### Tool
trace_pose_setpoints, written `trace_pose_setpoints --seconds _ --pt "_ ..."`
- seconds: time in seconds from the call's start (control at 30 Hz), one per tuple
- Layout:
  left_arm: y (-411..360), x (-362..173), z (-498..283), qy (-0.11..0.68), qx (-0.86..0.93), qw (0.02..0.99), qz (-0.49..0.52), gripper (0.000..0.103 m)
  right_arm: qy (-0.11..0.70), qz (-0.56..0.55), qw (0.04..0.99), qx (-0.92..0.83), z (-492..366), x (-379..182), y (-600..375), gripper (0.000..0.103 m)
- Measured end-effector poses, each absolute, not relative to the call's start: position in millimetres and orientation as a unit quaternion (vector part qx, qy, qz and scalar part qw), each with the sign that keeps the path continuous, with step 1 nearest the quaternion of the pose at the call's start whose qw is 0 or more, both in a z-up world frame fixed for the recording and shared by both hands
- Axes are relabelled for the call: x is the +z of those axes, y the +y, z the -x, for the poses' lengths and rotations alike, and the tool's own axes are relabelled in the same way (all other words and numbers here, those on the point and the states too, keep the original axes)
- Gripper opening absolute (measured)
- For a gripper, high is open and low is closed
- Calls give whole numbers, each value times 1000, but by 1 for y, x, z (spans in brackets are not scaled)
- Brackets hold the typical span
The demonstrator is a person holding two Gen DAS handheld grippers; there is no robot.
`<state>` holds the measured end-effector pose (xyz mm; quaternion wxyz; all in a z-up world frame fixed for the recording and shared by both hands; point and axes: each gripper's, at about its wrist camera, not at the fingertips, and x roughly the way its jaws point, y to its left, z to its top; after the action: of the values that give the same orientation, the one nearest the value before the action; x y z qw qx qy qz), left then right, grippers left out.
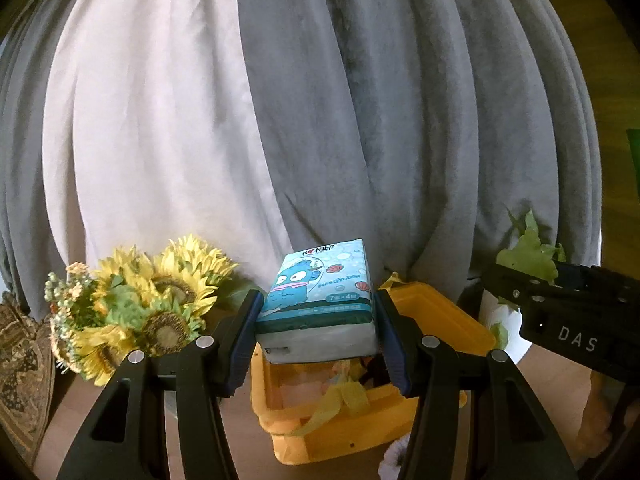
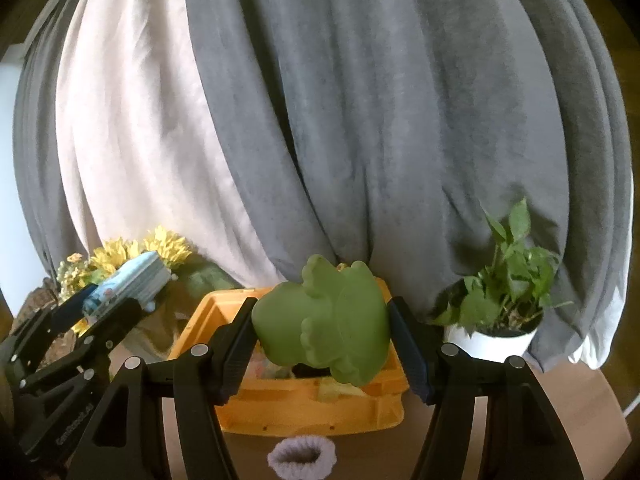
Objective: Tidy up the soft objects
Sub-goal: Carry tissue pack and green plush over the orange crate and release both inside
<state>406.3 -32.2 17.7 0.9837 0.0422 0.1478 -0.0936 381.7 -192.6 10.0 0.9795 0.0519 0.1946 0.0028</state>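
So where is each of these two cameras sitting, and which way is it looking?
Left wrist view: rides on the left gripper, looking forward along its fingers at the tissue pack they clamp, above the yellow bin; the right gripper shows at the right edge.
Right wrist view: rides on the right gripper, facing the green toy it clamps; the left gripper shows at left.
Shared: bin, sunflowers, grey curtain, tissue pack.
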Motion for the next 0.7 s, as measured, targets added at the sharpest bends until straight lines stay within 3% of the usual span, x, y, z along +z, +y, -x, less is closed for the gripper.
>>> trace_pose_setpoints --seconds 0.7 --pt "-55 -31 -504 229 -95 966 -75 55 275 -28 961 9 -489 -30 -202 65"
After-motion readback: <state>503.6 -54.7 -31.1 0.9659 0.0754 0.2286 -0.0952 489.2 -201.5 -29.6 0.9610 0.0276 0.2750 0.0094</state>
